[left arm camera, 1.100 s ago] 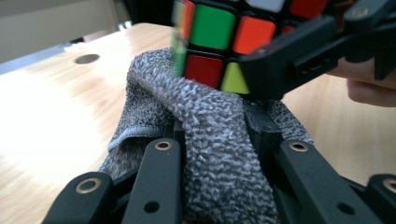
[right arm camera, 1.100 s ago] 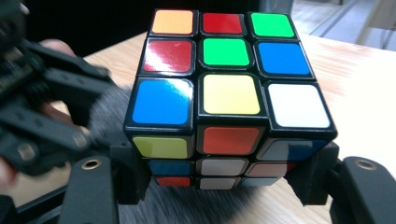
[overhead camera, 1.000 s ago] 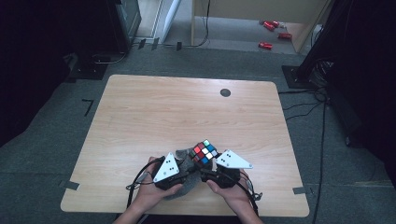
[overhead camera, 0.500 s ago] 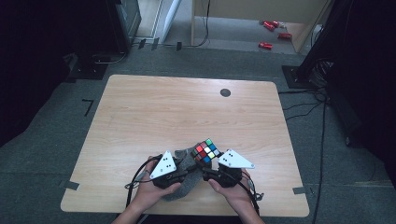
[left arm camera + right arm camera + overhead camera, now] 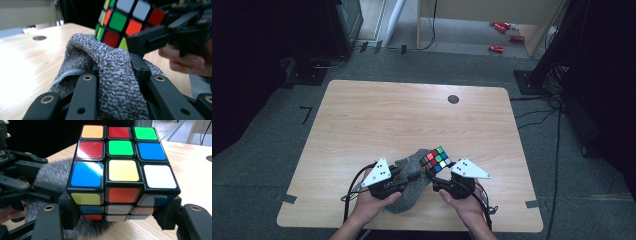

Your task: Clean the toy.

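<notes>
Rubik's cube (image 5: 435, 159) raised above the near edge of a wooden table (image 5: 377, 115), right gripper (image 5: 439, 175) clamped on its sides, left gripper (image 5: 409, 176) closed on a grey knitted cloth (image 5: 411, 192) just beside and beneath it, both hand-held.
</notes>
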Available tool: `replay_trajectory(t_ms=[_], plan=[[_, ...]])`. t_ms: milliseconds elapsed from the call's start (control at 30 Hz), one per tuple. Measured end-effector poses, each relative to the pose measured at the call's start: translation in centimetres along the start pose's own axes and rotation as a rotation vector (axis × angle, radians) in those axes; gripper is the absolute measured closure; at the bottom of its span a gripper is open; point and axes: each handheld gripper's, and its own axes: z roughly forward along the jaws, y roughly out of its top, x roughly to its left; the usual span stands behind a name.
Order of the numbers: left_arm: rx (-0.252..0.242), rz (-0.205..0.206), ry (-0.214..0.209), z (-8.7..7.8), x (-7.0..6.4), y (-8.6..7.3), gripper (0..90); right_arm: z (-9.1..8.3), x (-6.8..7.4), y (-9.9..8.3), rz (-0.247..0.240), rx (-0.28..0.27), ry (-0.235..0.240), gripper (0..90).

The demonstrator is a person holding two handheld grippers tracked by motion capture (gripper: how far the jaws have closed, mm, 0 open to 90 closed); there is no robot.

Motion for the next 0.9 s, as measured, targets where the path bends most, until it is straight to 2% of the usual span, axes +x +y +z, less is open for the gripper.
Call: replay_trajectory(t_ms=[133,267,333,400,467,500,567,633,700,767,833,900], plan=[[-0.006,0.021,-0.003,0.0,-0.2,0.1,71.3,0.4,0.1,-0.4,-0.022,0.019,-0.013,34.8],[-0.041,0.006,-0.003,-0.6,0.2,0.3,71.4,0.7,-0.5,-0.7,-0.025,0.033,-0.043,34.8],[-0.030,0.002,0.012,-0.6,0.3,0.1,71.4,0.6,-0.8,-0.6,-0.002,0.034,-0.037,34.7],[0.000,0.002,0.021,-0.2,0.3,-0.1,71.0,0.5,-0.6,-0.5,-0.004,0.031,-0.029,34.7],[0.029,0.002,0.011,0.3,0.1,-0.2,69.9,0.5,0.0,-0.4,-0.008,0.025,-0.004,34.7],[0.037,0.017,0.008,0.4,-0.2,-0.3,69.5,0.5,0.2,-0.4,-0.013,0.025,0.002,34.7],[0.031,0.032,0.013,0.3,-0.4,-0.2,69.3,0.7,0.4,-0.5,-0.028,0.031,0.002,34.8],[0.006,0.023,0.013,-0.1,-0.1,0.1,69.4,0.8,0.0,-0.6,-0.018,0.038,-0.011,34.8],[-0.004,0.016,0.033,-0.4,0.3,0.2,69.4,0.9,-0.6,-0.8,-0.007,0.049,-0.042,34.7],[0.011,0.008,0.076,-0.7,0.8,0.2,66.8,0.8,-1.2,-0.9,0.016,0.056,-0.064,34.8],[0.046,0.024,0.145,-0.8,1.3,0.1,56.0,0.5,-1.5,-0.7,0.028,0.046,-0.068,34.7],[0.063,0.025,0.178,-0.9,1.6,0.0,46.2,0.2,-1.4,-0.4,0.028,0.032,-0.061,34.8]])
